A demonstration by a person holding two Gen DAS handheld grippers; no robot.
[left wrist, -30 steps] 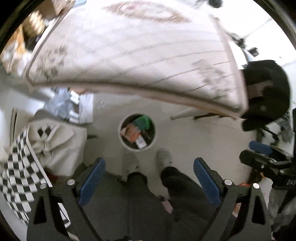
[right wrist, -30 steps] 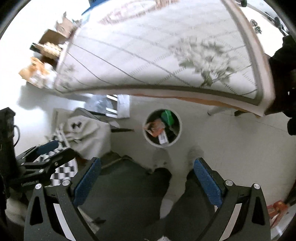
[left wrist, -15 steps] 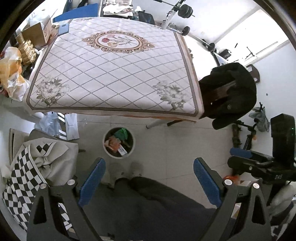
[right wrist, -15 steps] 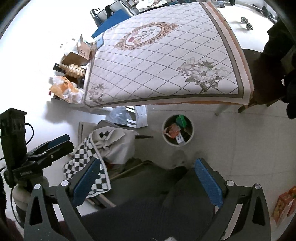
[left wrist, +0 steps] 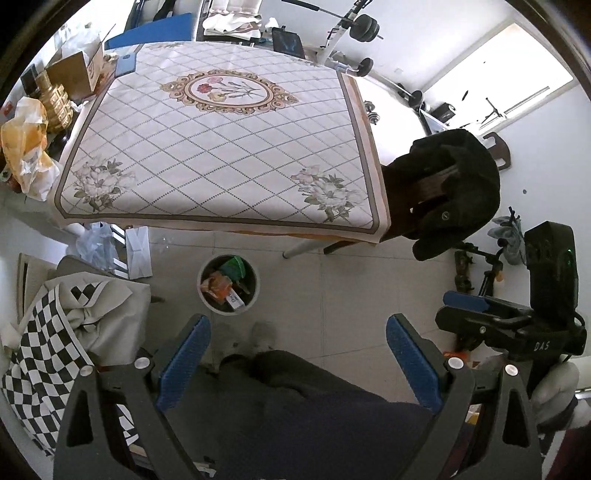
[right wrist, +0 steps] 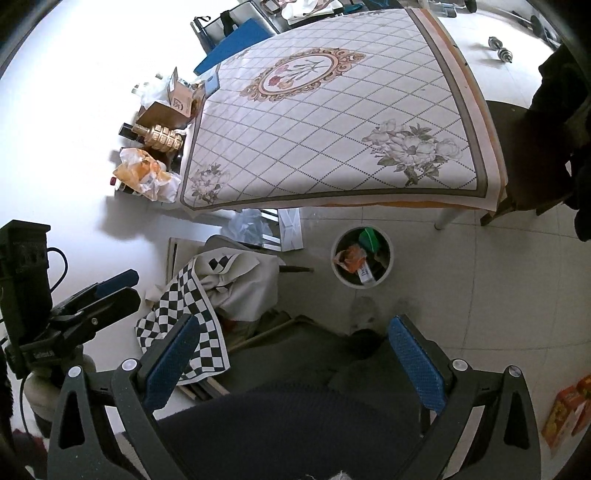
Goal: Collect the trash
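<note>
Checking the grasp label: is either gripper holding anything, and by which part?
Nothing is held: left gripper and right gripper are both open and empty.

I see a room in a home: a surface [left wrist: 221, 147] with a flowered cloth, a tiled floor [left wrist: 351, 280], a small trash bin [left wrist: 228, 284], a chair with a dark coat [left wrist: 454, 188], and a barbell [left wrist: 364, 27] at the wall.

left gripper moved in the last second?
Yes. The left gripper has pulled up and back: the trash bin and table look smaller and farther. Jaws open, empty.
</note>
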